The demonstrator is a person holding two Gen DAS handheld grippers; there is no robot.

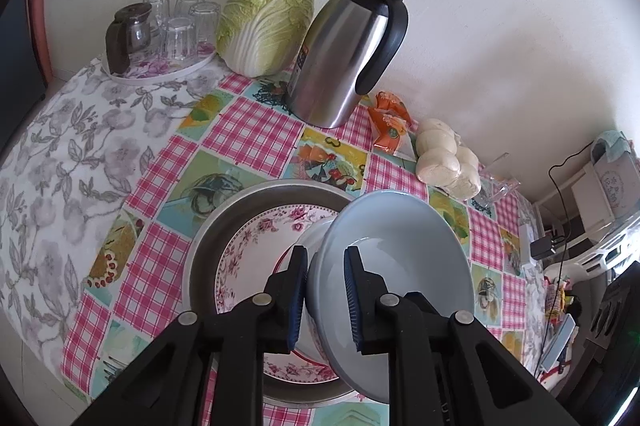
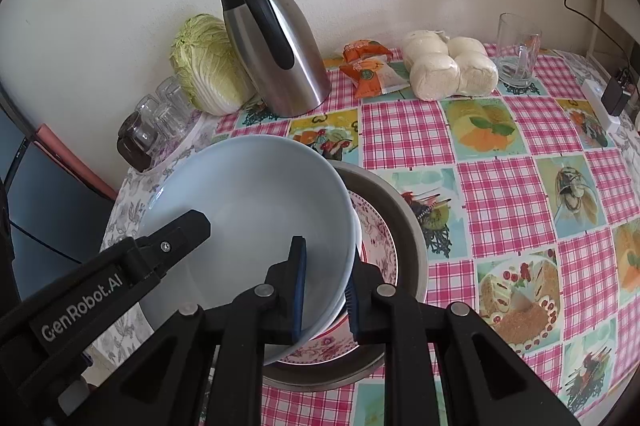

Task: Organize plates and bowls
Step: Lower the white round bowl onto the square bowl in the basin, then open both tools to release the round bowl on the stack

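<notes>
A pale blue bowl [image 1: 394,258] is held tilted over a floral plate [image 1: 256,246] that lies in a metal basin [image 1: 208,242]. My left gripper [image 1: 326,300] is shut on the bowl's rim, one finger inside and one outside. My right gripper [image 2: 326,290] is shut on the opposite rim of the same bowl [image 2: 256,210]. The left gripper's finger [image 2: 176,234] shows in the right wrist view at the bowl's left side. The plate [image 2: 376,242] and basin [image 2: 404,226] sit under the bowl.
A steel thermos jug [image 1: 344,50], a napa cabbage [image 1: 264,18], a tray of upturned glasses [image 1: 168,34], orange snack packets [image 1: 390,122], bagged buns [image 1: 448,158] and a glass mug [image 2: 518,50] stand along the wall on the checked tablecloth [image 2: 500,194].
</notes>
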